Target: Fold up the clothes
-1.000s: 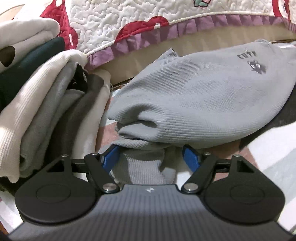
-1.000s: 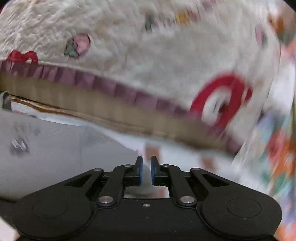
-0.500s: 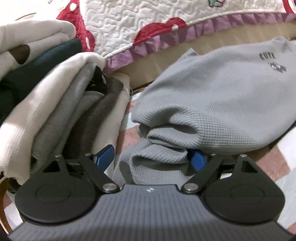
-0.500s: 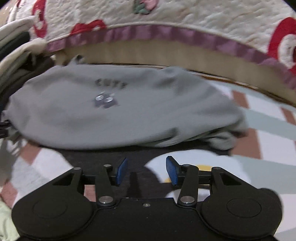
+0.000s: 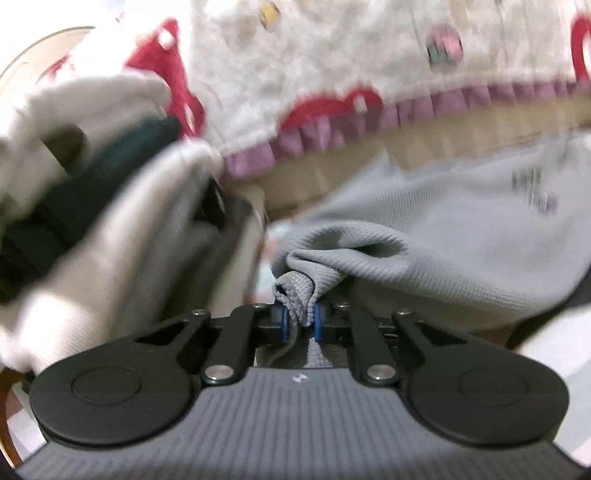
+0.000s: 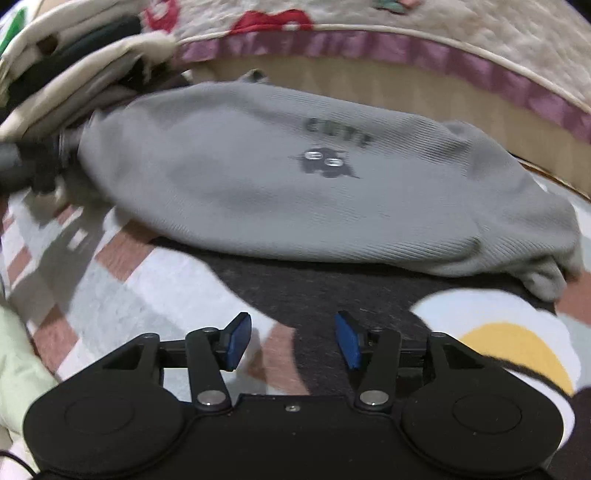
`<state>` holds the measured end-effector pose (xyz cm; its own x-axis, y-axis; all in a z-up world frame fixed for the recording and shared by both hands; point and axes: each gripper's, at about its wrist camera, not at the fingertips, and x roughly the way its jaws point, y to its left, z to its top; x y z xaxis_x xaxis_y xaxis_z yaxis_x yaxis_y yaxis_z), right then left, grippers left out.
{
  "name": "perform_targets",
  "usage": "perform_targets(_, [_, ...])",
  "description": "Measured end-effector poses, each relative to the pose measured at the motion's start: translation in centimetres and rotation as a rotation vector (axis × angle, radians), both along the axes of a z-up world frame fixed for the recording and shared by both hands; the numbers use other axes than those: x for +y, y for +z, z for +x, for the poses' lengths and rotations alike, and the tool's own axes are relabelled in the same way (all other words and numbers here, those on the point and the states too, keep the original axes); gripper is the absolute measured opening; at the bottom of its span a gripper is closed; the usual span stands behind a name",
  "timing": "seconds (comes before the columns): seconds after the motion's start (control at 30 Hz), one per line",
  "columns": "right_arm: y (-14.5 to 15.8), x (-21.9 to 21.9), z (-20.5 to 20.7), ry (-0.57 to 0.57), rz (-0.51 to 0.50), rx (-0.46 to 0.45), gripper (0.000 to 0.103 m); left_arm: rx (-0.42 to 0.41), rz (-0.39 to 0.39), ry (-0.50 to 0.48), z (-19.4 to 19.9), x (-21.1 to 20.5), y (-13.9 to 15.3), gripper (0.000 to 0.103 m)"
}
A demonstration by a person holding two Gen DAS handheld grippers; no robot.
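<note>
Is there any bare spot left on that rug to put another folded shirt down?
Yes: the patterned rug lies bare between the open right hand-held gripper and the grey sweatshirt. Crowded on the left, where the stack of folded clothes presses beside the sweatshirt fold pinched by the left hand-held gripper.

A quilted bedspread (image 6: 424, 22) with red shapes and a purple ruffled hem runs across the top of both frames, over a tan bed base (image 6: 406, 88). Along the bottom lies a patterned rug (image 6: 122, 280) in pink, grey and white checks (a dark patch and a yellow-and-white shape (image 6: 513, 347) sit at lower right of the right wrist frame).
</note>
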<state>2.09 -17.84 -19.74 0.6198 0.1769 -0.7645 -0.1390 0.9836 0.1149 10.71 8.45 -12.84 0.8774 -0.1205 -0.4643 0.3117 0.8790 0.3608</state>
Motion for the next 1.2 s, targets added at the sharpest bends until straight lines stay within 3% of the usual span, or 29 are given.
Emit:
perform_targets(0.17, [-0.3,3.2,2.0,0.077,-0.028,-0.035,0.067,-0.02,-0.124,0.004,-0.3,1.2,4.3,0.01])
perform_targets(0.33, [-0.4,4.5,6.4,0.033,-0.083,-0.104,0.069,0.006,-0.165,0.025,-0.5,2.3,4.7,0.009])
perform_targets(0.43, [2.1,3.4,7.3,-0.035,-0.101,-0.245,0.06,0.009,-0.175,0.02,-1.3,2.8,5.2,0.008])
perform_targets(0.5, [4.4,2.2,7.9,-0.068,-0.108,-0.341,0.06,0.029,-0.235,-0.006,-1.2,3.1,6.2,0.008])
perform_targets(0.57, [6.4,0.8,10.3,-0.099,-0.149,-0.369,0.06,0.07,-0.298,-0.019,-0.2,3.1,6.8,0.008])
perform_targets(0.6, [7.2,-0.1,12.1,-0.114,-0.173,-0.355,0.06,0.09,-0.329,-0.025,0.3,3.1,7.2,0.008])
perform_targets(0.7, [8.6,-2.8,17.5,-0.16,-0.217,-0.27,0.059,0.14,-0.277,0.028,2.6,2.4,4.8,0.009])
perform_targets(0.8, [7.5,-4.6,19.6,-0.227,-0.155,-0.185,0.062,0.19,-0.223,0.083,4.9,1.7,2.4,0.011])
perform_targets(0.9, [5.3,-5.8,18.0,-0.279,-0.082,-0.133,0.062,0.242,-0.184,0.13,6.8,1.6,0.1,0.013])
perform_targets(1.03, [3.1,-6.4,14.3,-0.319,0.044,-0.081,0.063,0.286,-0.212,0.161,7.3,3.1,-1.1,0.028])
perform_targets(1.13, [1.9,-7.0,12.1,-0.341,0.195,-0.037,0.064,0.308,-0.235,0.174,5.3,3.0,-1.1,0.035])
perform_targets(1.2, [1.5,-6.6,11.5,-0.349,0.3,-0.026,0.065,0.333,-0.253,0.152,3.8,2.9,-1.2,0.046])
